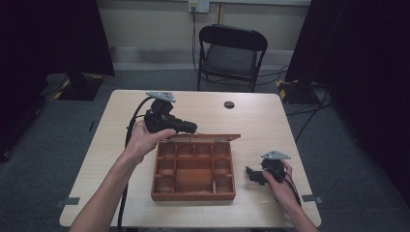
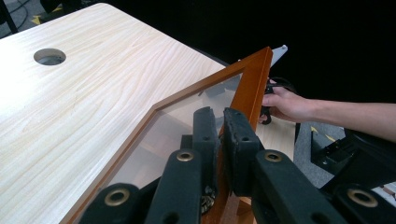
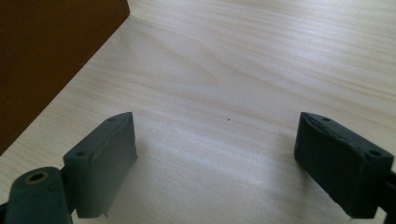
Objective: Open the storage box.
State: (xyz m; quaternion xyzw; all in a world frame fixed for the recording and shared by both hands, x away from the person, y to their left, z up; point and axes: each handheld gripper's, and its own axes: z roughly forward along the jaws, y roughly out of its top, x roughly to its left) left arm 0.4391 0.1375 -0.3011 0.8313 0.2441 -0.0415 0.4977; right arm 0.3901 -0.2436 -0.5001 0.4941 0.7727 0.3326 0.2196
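Observation:
A wooden box with several empty compartments sits mid-table. Its glass-paned lid stands raised along the box's far edge. My left gripper is at the lid's left end, shut on the lid's wooden frame. In the left gripper view the jaws pinch the orange-brown frame edge-on, with the glass pane to their left. My right gripper rests on the table just right of the box, pointing at it. In the right gripper view its jaws stand open over bare tabletop, with the box's side wall at upper left.
A round cable hole lies in the table behind the box. A black folding chair stands beyond the far edge. Cables trail on the floor at right. Dark curtains hang at both sides.

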